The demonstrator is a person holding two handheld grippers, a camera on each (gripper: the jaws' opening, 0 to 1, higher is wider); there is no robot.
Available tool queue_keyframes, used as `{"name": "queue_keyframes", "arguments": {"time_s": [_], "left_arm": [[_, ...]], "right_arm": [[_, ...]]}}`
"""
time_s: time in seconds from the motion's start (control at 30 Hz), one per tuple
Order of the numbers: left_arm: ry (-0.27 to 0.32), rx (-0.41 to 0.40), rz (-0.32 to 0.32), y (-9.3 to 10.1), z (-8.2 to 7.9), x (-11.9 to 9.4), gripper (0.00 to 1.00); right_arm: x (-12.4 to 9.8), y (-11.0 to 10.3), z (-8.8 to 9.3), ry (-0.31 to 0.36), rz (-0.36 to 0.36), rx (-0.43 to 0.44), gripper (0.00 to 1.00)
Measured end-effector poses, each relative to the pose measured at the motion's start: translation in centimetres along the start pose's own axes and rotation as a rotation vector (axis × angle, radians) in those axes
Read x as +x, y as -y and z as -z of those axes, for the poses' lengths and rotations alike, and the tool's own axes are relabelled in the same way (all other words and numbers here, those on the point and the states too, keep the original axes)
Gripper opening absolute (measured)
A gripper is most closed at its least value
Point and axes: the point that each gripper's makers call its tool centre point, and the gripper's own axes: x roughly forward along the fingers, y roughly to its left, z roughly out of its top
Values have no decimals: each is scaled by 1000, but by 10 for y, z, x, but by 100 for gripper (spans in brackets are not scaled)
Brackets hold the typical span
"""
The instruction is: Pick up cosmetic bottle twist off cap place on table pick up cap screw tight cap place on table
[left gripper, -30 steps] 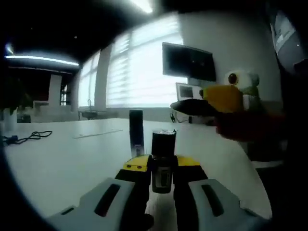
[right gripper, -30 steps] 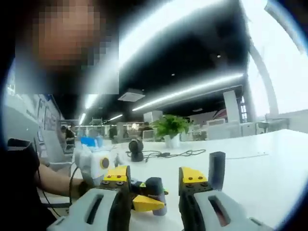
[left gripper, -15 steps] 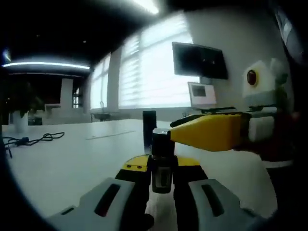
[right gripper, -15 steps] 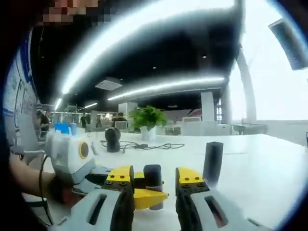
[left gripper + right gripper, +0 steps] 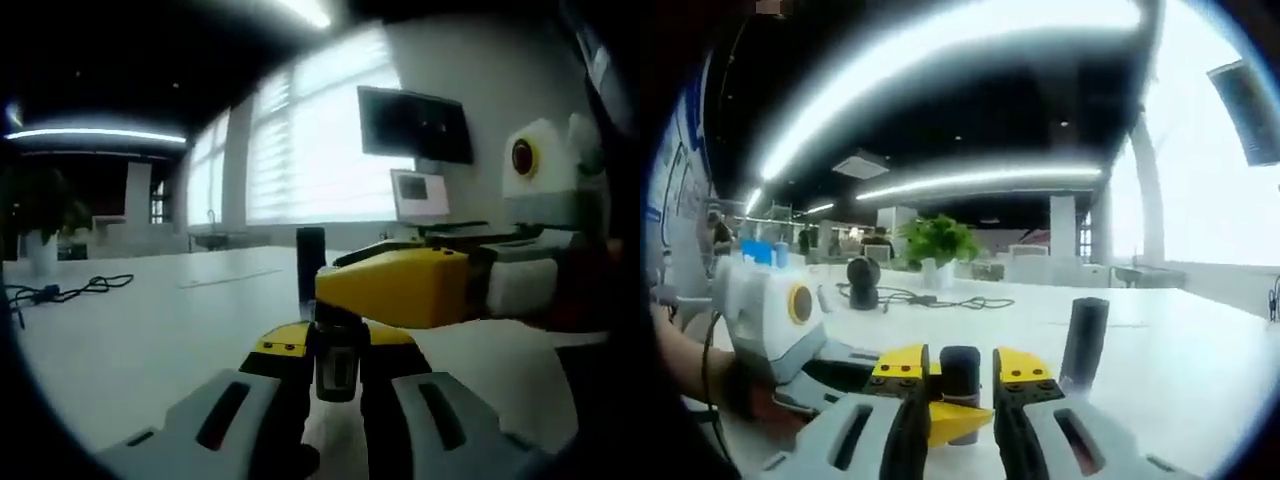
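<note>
The left gripper (image 5: 337, 372) clamps its jaws on the body of the cosmetic bottle (image 5: 336, 362), a dark, smooth cylinder held upright above the white tabletop (image 5: 130, 335), apparently to brace it against twisting. The right gripper (image 5: 960, 385) has its yellow-tipped jaws nearly closed around the bottle's dark round cap (image 5: 960, 367), seemingly set to turn it. Another dark, slim cylinder (image 5: 1083, 340) stands upright on the tabletop nearby.

Glossy dark bottle (image 5: 336, 352); smooth matt white table (image 5: 130, 340).
</note>
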Motion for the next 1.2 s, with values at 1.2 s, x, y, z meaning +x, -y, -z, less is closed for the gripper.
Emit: {"name": "queue_keyframes", "arguments": {"time_s": [1.2], "left_arm": [[0,-11,168,34,-2,-2,7]], "right_arm": [[-21,0,6,-69,-301,-55,8]]}}
